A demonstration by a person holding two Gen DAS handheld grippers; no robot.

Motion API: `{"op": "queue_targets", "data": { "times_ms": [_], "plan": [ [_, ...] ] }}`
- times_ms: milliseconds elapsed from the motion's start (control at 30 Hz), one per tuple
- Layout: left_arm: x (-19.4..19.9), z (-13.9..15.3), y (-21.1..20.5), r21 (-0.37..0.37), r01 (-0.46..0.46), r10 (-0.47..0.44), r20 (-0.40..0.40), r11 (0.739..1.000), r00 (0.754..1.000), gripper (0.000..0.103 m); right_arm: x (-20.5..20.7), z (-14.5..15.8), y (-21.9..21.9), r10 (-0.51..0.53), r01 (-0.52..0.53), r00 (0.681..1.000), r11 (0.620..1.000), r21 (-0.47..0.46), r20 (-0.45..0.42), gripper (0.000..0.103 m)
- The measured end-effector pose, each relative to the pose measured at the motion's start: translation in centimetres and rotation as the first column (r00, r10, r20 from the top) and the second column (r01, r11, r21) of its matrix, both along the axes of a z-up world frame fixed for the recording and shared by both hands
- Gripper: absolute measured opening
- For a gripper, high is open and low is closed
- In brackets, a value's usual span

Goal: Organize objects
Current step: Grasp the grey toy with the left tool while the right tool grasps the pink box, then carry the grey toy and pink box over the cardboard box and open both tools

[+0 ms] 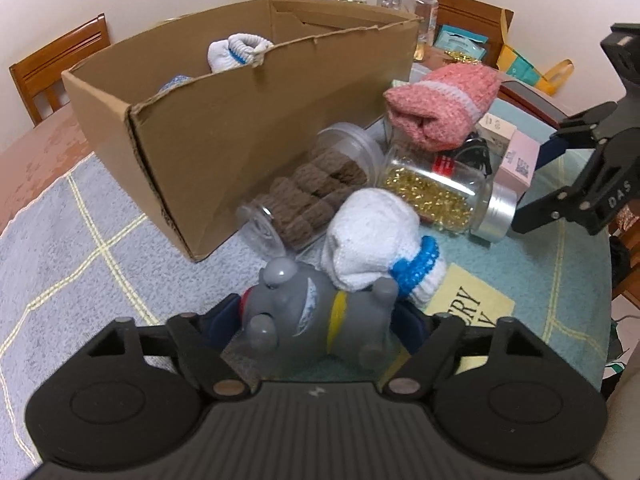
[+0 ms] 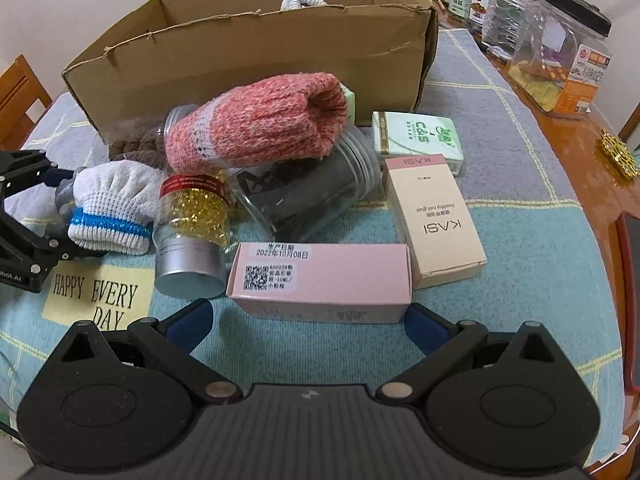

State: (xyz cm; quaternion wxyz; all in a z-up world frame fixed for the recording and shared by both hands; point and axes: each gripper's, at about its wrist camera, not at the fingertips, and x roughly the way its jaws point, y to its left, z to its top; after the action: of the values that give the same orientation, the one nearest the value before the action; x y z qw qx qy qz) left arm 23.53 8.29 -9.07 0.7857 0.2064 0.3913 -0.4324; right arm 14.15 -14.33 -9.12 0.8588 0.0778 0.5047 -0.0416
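Your table [image 2: 580, 148] is brown wood, and a cloth [image 2: 520, 240] of grey and teal squares with pale yellow lines covers most of it — it carries a patch with the words "HAPPY EVERY DAY". On the cloth you have the open cardboard box [image 2: 248, 60] at the far side. In front of it lie a jar of gold beads [image 2: 192, 232] on its side, a clear jar of dark things [image 2: 312, 196], a pink box [image 2: 324, 280], a beige KASI box [image 2: 436, 220] and a green and white box [image 2: 416, 136]. On the bare wood, at the far right edge, stand clear plastic containers [image 2: 556, 60].
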Motion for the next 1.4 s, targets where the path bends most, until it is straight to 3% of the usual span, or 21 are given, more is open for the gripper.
{"op": "queue_targets", "data": {
  "times_ms": [300,633,1400],
  "plan": [
    [-0.2,0.1,0.2,0.003,-0.046,0.046,-0.012,0.999,0.999,0.076,0.7,0.0,0.2,0.0,0.0,1.0,0.999,-0.043,-0.01,0.103],
    [-0.6,0.4,-0.1,0.02,-0.107,0.108,-0.032,0.994,0.994,0.076,0.6,0.4,-0.5,0.0,0.0,1.0,0.999,-0.05,-0.014,0.087],
    [-2.6,3.3,-0.4,0.063,-0.272,0.275,-0.048,0.96,0.96,0.074,-1.1,4.2,-3.0,0.057,-0.057,0.996,0.998,0.002,0.063,0.086]
  ]
}}
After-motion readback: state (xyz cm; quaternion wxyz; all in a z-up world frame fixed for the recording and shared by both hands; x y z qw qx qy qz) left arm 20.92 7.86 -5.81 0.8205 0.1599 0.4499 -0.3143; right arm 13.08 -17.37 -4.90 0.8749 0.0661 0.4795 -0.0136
